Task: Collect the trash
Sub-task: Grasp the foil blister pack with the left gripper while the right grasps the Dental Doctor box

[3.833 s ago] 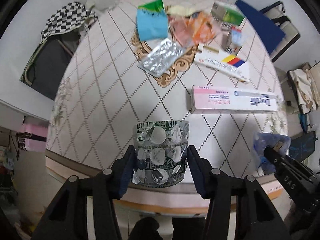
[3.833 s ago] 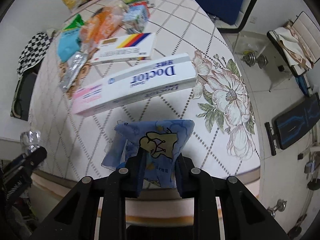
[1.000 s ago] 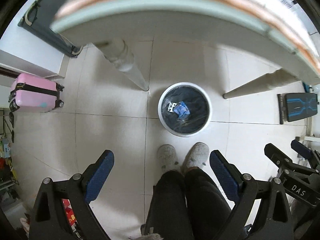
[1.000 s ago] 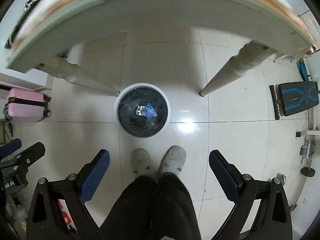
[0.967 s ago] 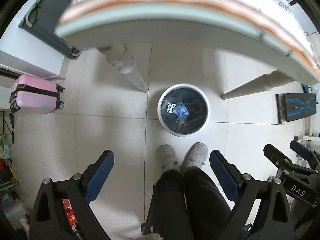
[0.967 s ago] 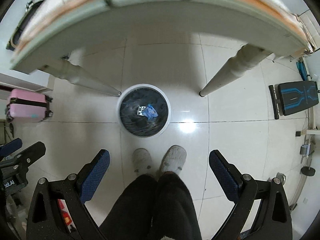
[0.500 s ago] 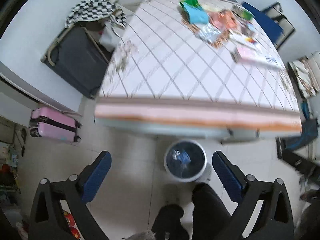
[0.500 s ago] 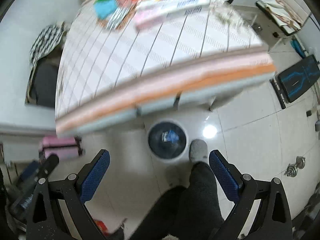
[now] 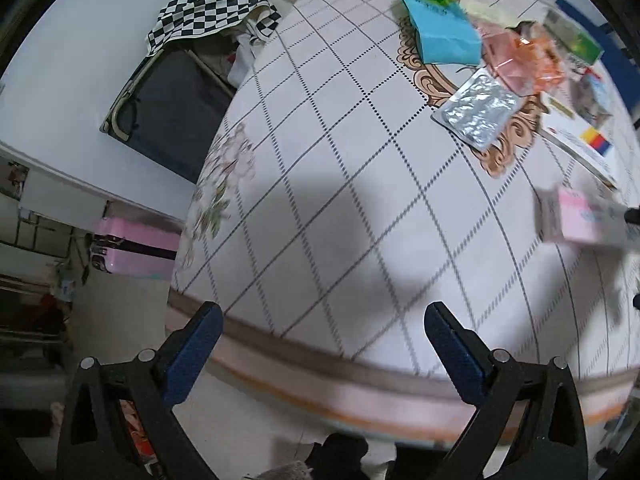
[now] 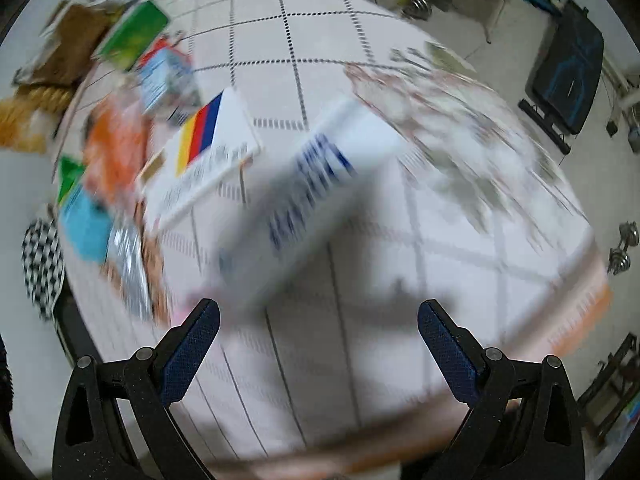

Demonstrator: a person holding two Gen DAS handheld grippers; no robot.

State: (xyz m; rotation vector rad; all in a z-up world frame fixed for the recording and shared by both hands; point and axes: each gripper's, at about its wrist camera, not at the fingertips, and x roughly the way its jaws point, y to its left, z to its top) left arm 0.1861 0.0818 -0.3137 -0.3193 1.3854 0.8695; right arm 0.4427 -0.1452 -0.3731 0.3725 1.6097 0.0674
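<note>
Both claws hang spread wide with nothing between their blue pads. The left claw sits over the near edge of the desk, above a shadowed bare patch of the diamond-patterned cloth. The right claw is likewise released, poised over the near part of the same desk, though its view is heavily smeared by motion blur.

In the left wrist view the trash lies well away from the claw, toward 1 and 2 o'clock: a silver foil blister sheet on the brown ornamental motif, a blue-and-green packet beyond it at 12 to 1 o'clock, a crumpled orange-pink wrapper just right of that, a white box with red, yellow and blue stripes at 2 o'clock, and a long pink-and-white box at 3 o'clock, blurred.

In the right wrist view the long pink-and-white box lies just ahead of the claw at 11 to 12 o'clock
</note>
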